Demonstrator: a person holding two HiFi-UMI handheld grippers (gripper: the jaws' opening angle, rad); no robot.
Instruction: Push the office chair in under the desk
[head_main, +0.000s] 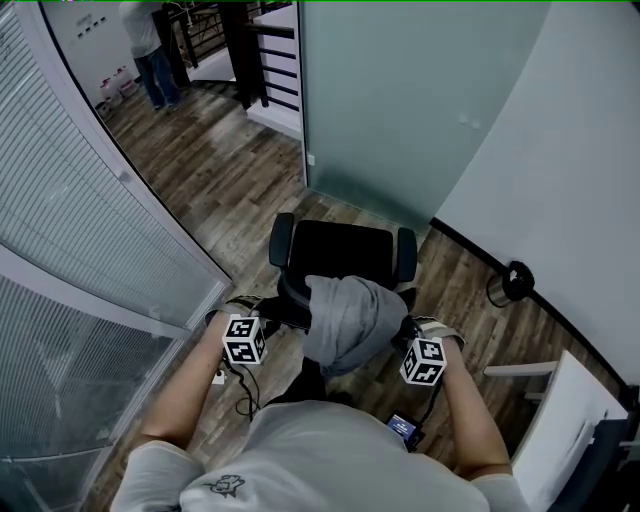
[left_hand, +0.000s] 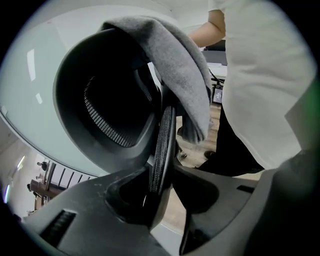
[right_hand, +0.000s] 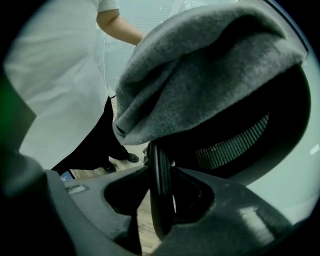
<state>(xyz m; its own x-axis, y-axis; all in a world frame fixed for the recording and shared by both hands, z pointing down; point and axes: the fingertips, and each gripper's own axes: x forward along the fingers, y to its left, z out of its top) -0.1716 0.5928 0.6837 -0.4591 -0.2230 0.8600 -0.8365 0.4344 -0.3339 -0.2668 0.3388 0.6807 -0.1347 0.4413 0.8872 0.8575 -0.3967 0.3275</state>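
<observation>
Office chair backrest edges sit pinched in both jaws, left gripper and right gripper angled steeply down.

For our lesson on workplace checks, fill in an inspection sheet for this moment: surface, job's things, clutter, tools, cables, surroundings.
Surface: brown wood-plank floor.
Job's things: black office chair with armrests, standing apart from the white flat panel, likely the desk, at lower right.
Clutter: grey cloth draped over the backrest.
Tools: left tool and right tool each shut on the black backrest rim, one per side.
Cables: thin black cable hangs below the left tool; black round object with a cable loop lies by the wall.
Surroundings: ribbed glass partition, frosted glass panel, white wall, a person standing far off.
</observation>
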